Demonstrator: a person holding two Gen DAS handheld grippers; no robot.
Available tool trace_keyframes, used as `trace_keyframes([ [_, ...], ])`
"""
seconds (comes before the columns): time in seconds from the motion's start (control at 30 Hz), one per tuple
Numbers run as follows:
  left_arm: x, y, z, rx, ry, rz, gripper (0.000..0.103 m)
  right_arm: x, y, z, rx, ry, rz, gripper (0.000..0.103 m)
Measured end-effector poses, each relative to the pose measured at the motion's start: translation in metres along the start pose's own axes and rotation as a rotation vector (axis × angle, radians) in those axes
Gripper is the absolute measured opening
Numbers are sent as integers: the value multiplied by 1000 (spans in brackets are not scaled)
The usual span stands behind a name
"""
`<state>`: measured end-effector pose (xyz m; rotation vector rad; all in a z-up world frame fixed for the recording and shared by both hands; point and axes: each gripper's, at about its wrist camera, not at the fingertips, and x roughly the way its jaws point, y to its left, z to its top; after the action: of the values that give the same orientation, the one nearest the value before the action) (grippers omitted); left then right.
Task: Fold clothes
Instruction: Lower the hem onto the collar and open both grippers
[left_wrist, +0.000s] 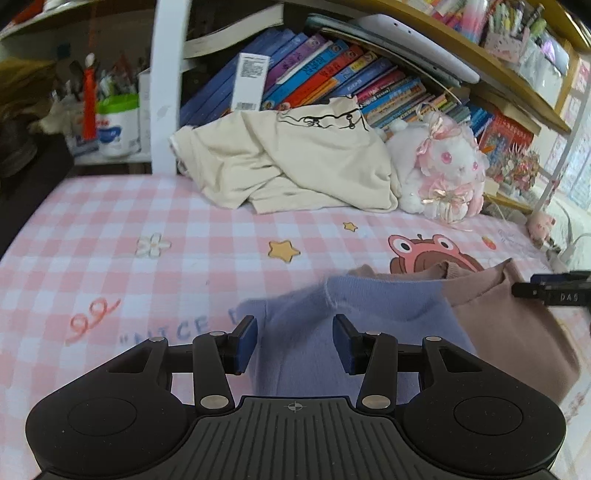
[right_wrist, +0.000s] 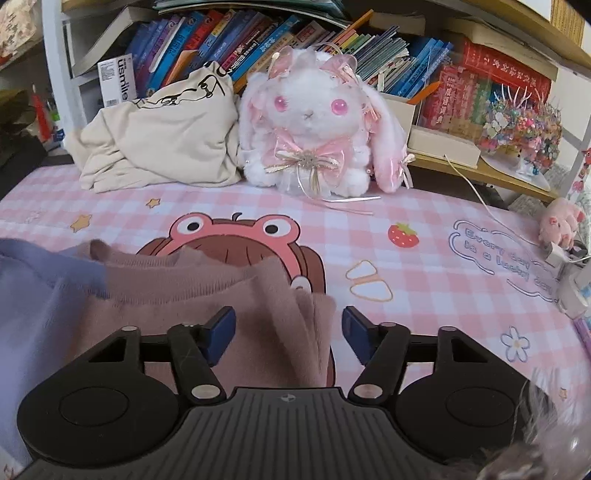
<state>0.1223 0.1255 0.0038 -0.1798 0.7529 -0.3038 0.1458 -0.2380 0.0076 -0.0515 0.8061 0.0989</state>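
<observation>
The near part of the two-tone sweater (left_wrist: 369, 332) is being hidden behind both gripper bodies, and its edges are blurring. The garment is lying on the pink checked sheet (left_wrist: 110, 229). The left gripper (left_wrist: 294, 341) is hovering with jaws apart over the lavender half; contact cannot be confirmed. The right gripper (right_wrist: 288, 336) is standing with jaws apart, a bunched fold of the mauve half (right_wrist: 221, 291) rising between its fingers, unclamped. A cream garment (right_wrist: 159, 140) is lying well beyond, beside a plush rabbit (right_wrist: 314, 122).

Two-tone knit sweater (left_wrist: 388, 314) — lavender on one side, dusty pink on the other — lying rumpled near the desk's front edge; cream garment (left_wrist: 295, 162) heaped, unfolded, against the back edge.
</observation>
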Motion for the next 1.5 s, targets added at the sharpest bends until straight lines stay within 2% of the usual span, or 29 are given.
trace_keyframes([
  [0.07,1,4,3,-20,-15,-25,42,7,-4,4,17,10,3,39],
  [0.1,1,6,4,-31,-22,-37,32,10,-7,5,33,16,15,24],
  [0.13,2,8,6,-41,-30,-49,18,11,-11,7,59,20,37,6],
  [0.17,2,10,7,-51,-37,-61,3,9,-16,9,93,22,64,6],
  [0.3,5,18,13,-93,-66,-109,3,-6,-40,10,266,-30,116,6],
  [0.33,11,27,12,-126,-45,-94,3,-6,-46,9,306,-30,116,6],
  [0.37,23,32,10,-134,-2,-73,3,0,-50,7,339,-10,117,6],
  [0.43,41,36,6,-129,57,-40,3,26,-54,0,378,92,112,6],
  [0.6,48,35,6,-125,69,-27,11,37,-59,0,429,104,126,5],
  [0.7,41,41,9,-157,62,-16,15,33,-60,2,429,103,122,10],
  [0.73,38,44,10,-172,57,-9,19,29,-60,2,427,90,106,21],
  [0.8,31,49,13,-200,47,7,51,18,-63,3,421,56,64,41],
  [0.83,25,52,14,-209,18,15,56,13,-65,3,418,40,44,41],
  [1.03,-16,62,12,-265,-66,34,58,-17,-70,-1,378,-3,20,41],
  [1.1,-27,54,8,-259,-70,40,63,-25,-64,-4,333,-8,18,42],
  [1.23,-43,30,-6,-210,-59,45,64,-38,-53,-13,249,-14,26,54],
  [1.27,-46,23,-11,-203,-54,39,63,-41,-51,-16,235,-14,38,61],
  [1.33,-50,8,-20,-187,-40,35,63,-46,-49,-22,220,-15,75,66],
  [1.5,-51,-34,-42,-138,8,93,64,-54,-54,-36,198,20,151,67],
])
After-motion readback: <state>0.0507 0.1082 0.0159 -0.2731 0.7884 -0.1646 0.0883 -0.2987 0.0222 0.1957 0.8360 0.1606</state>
